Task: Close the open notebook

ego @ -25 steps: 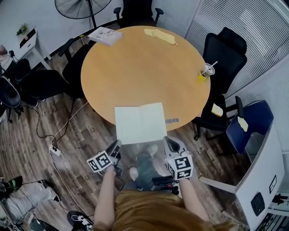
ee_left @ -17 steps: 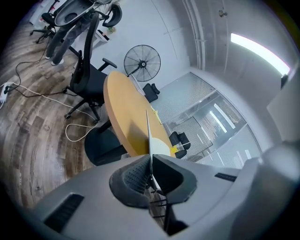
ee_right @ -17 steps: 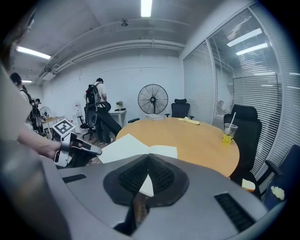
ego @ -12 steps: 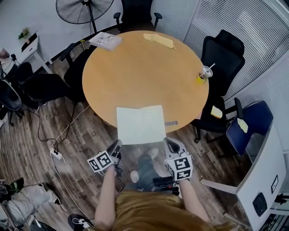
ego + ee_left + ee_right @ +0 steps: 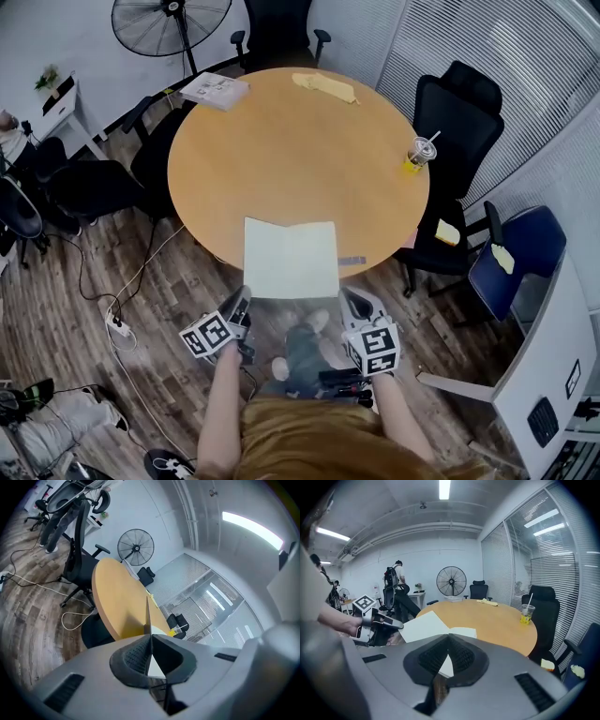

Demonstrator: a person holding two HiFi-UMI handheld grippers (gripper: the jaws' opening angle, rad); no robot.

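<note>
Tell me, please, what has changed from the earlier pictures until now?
The left claw has just been closing on the left page and raised it slightly; the notebook looks narrower from above. The right claw, the right page and the cup stayed as they were.

Table (image 5: 300,159): we see a round wooden top.
Cup (image 5: 419,153): we spot it at the table's right edge.
Yellow cloth (image 5: 323,87): on the table's far edge.
Booklet (image 5: 216,91): on the table's far-left edge.
Fan (image 5: 172,23): beyond the table.

Open white notebook (image 5: 291,258), left page lifted, overhanging table (image 5: 281,141) edge.
</note>
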